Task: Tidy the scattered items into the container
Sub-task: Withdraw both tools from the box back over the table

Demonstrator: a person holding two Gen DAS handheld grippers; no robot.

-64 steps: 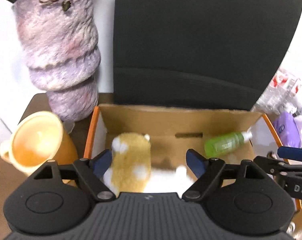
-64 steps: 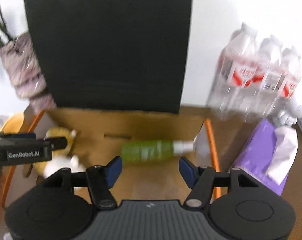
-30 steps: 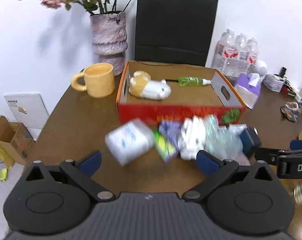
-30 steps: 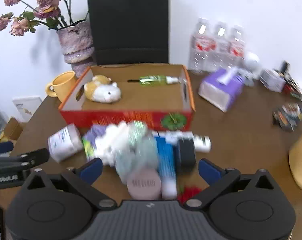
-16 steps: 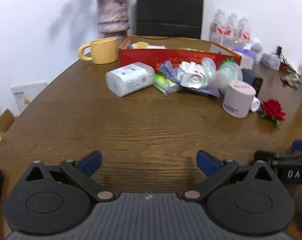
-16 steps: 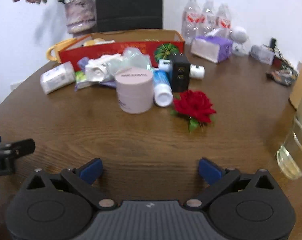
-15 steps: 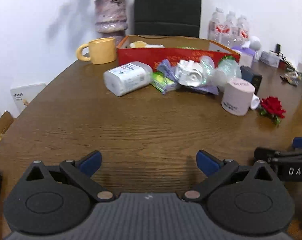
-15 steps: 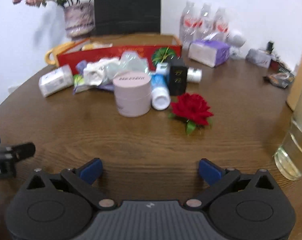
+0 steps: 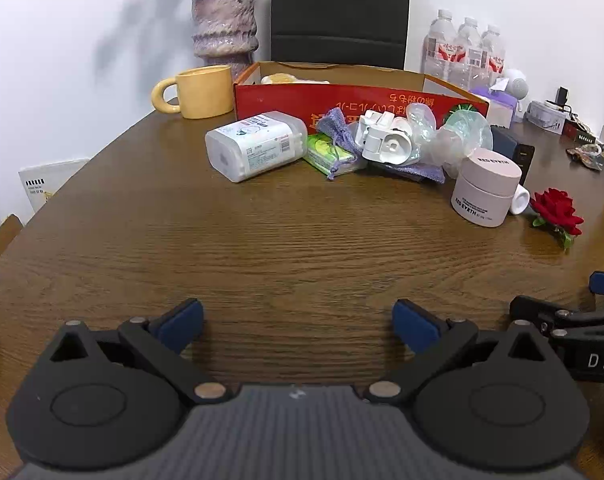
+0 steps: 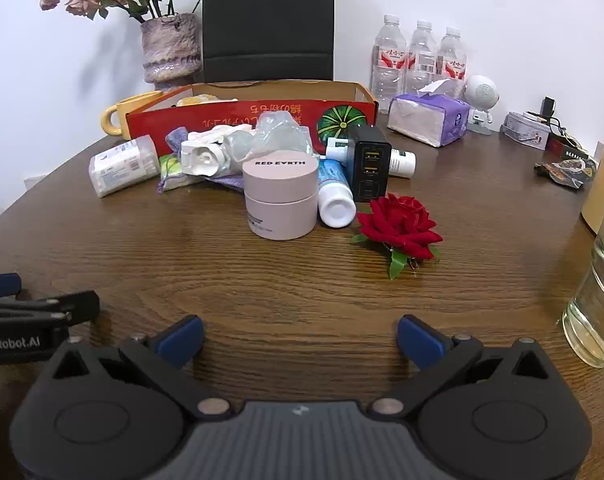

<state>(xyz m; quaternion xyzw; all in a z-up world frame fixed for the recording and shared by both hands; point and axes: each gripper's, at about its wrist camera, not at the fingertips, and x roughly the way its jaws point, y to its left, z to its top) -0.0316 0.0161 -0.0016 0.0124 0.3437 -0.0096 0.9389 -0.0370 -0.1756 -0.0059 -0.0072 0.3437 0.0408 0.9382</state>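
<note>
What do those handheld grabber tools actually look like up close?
Both look alike: a matte black plastic body with a ribbed grey centre, two round black discs, and angled black linkage arms with silver pivot pins. The left gripper and right gripper each end in blue-padded fingers. White lettering marks their sides, only partly readable.

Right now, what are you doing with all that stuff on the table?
A person is tidying. They hold a left gripper and a right gripper, both open and empty, low over the wooden table. A pile waits in front of the red box: a pink jar, a red rose, a black charger, a white tub and more. A plush toy peeks out of the box.
</note>
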